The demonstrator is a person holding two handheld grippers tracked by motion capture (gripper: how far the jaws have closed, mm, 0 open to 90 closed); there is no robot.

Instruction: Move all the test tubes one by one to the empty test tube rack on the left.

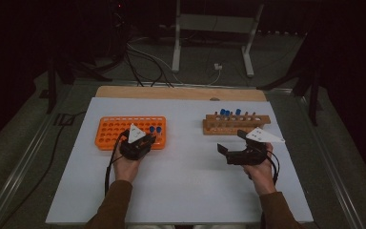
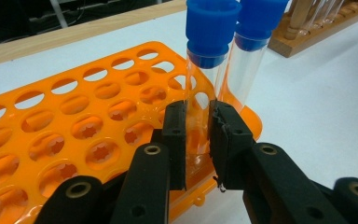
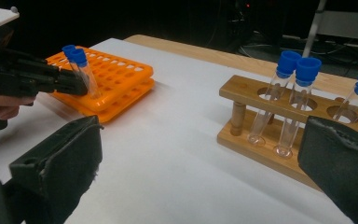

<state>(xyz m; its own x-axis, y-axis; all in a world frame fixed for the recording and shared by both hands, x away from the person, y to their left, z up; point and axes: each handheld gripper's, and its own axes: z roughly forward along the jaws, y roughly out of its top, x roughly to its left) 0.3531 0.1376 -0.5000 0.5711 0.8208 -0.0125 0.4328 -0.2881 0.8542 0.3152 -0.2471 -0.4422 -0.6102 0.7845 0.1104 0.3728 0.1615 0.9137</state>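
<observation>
Nearest me on the left, black jaws of the left tool are pinched onto the clear wall of a blue-capped tube standing in a hole at the near right corner of the orange rack. I judge the risk starts here: a second capped tube stands just beside the held one, on its far side, caps almost touching, so any sideways pull could knock it or drag it along. The grip sits low on smooth plastic or glass, so I'd expect slipping or tilting if I lift off-axis, and a tilted tube could bind in its hole and hoist the light rack off the white worktop. Moving right, the right tool hovers above the worktop with its jaws spread wide, holding nothing and touching nothing. It sits just near of the wooden rack, where three more blue-capped tubes stand upright. Here my worry is the wide jaws: if I swing that hand forward carelessly, an open finger could clip the wooden rack or tip those tubes.
</observation>
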